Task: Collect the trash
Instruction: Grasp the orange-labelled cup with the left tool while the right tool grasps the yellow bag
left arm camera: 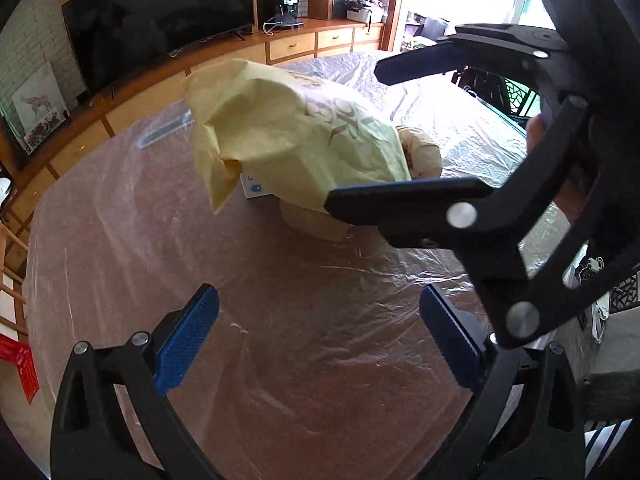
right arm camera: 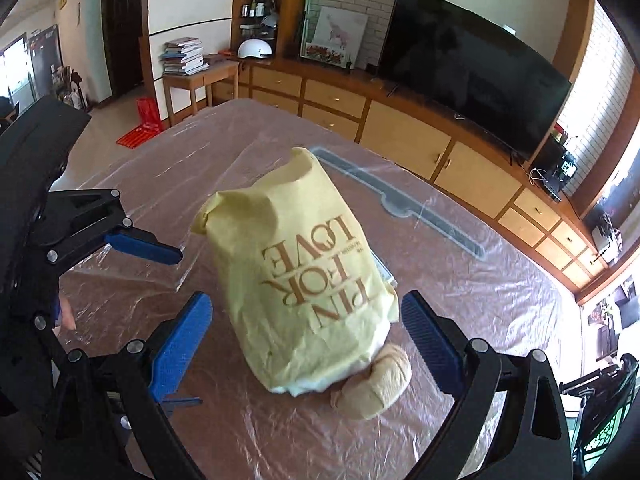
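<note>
A crumpled yellow paper bag (right arm camera: 304, 276) printed "PIN FOR LOVE" stands on the plastic-covered table (right arm camera: 460, 304); it also shows in the left wrist view (left arm camera: 288, 136). A beige crumpled wad (right arm camera: 376, 384) lies against its base, seen behind the bag in the left wrist view (left arm camera: 424, 152). A white-and-blue packet (left arm camera: 256, 190) pokes out under the bag. My right gripper (right arm camera: 306, 344) is open, its jaws on either side of the bag's lower part, and shows in the left wrist view (left arm camera: 352, 136). My left gripper (left arm camera: 320, 340) is open and empty, short of the bag, and shows in the right wrist view (right arm camera: 140, 240).
A long wooden cabinet (right arm camera: 404, 132) with a large black TV (right arm camera: 472, 68) runs along the wall beyond the table. A side table with stacked books (right arm camera: 184, 56) and a red bag (right arm camera: 146, 114) on the floor stand at the far left. A chair (left arm camera: 516, 96) is beside the table.
</note>
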The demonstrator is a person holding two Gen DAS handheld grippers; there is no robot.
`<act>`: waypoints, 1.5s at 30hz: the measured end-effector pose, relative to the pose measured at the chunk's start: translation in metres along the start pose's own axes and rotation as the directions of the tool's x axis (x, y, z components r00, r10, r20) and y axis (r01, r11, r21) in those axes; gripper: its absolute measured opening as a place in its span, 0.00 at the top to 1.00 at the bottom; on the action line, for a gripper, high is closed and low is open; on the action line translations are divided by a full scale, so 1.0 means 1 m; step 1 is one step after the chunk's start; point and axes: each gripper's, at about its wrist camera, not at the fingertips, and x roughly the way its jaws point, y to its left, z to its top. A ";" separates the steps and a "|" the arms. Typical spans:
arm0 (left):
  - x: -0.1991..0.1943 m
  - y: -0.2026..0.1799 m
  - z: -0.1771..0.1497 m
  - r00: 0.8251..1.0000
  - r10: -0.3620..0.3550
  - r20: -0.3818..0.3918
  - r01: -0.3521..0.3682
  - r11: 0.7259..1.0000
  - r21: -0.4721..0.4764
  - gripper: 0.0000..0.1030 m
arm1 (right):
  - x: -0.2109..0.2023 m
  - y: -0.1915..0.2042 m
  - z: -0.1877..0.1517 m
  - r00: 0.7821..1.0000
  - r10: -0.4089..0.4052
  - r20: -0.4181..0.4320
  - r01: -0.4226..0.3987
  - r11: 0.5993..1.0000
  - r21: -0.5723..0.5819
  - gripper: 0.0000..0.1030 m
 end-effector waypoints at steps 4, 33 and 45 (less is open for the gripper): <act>0.005 0.008 0.004 1.000 -0.016 -0.005 0.016 1.000 0.007 0.02 | 0.013 0.003 0.008 1.000 0.014 -0.012 -0.015 1.000 -0.019 0.09; 0.057 0.028 0.061 0.986 -0.166 -0.004 0.166 0.986 -0.001 0.09 | 0.027 -0.112 -0.024 0.910 0.363 0.202 -0.408 0.693 0.594 0.33; 0.053 0.027 0.051 0.988 -0.152 0.004 0.152 0.986 -0.074 0.48 | 0.011 -0.131 -0.034 0.883 0.367 0.294 -0.468 0.633 0.616 0.37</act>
